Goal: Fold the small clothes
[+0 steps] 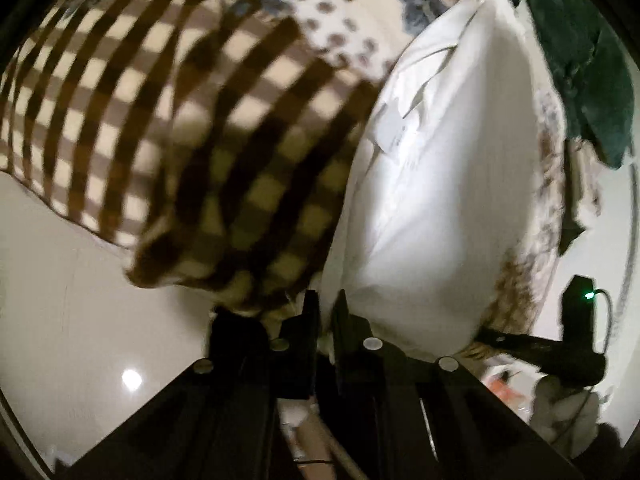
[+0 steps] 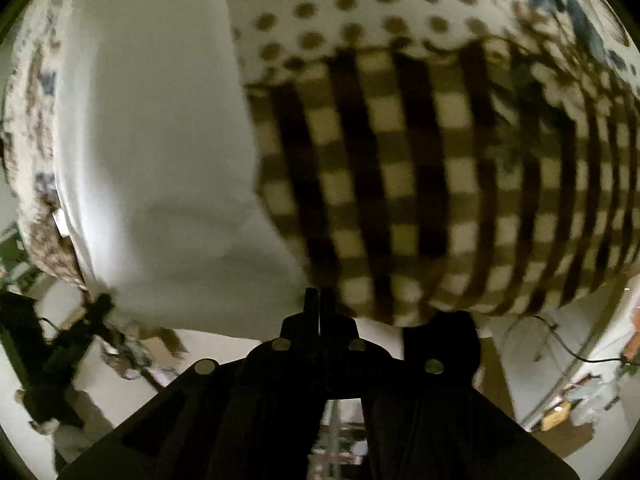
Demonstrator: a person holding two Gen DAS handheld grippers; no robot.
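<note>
A white garment [image 1: 440,184] with a neck label hangs in front of me, seen from both wrists; it also fills the left of the right wrist view [image 2: 160,152]. My left gripper [image 1: 326,304] is shut on the garment's lower edge. My right gripper [image 2: 319,300] is shut on the same white cloth at its other corner. Both hold it lifted above a brown-and-cream checked cloth [image 1: 168,128] that lies on the bed, also in the right wrist view [image 2: 420,184]. The views are blurred by motion.
A patterned bedspread with dots and blue leaves [image 1: 340,32] covers the bed [image 2: 360,12]. A dark green cloth [image 1: 580,60] lies at the far right. The other gripper's black body [image 1: 560,344] shows low right. Pale floor [image 1: 80,320] and clutter [image 2: 560,412] lie beyond.
</note>
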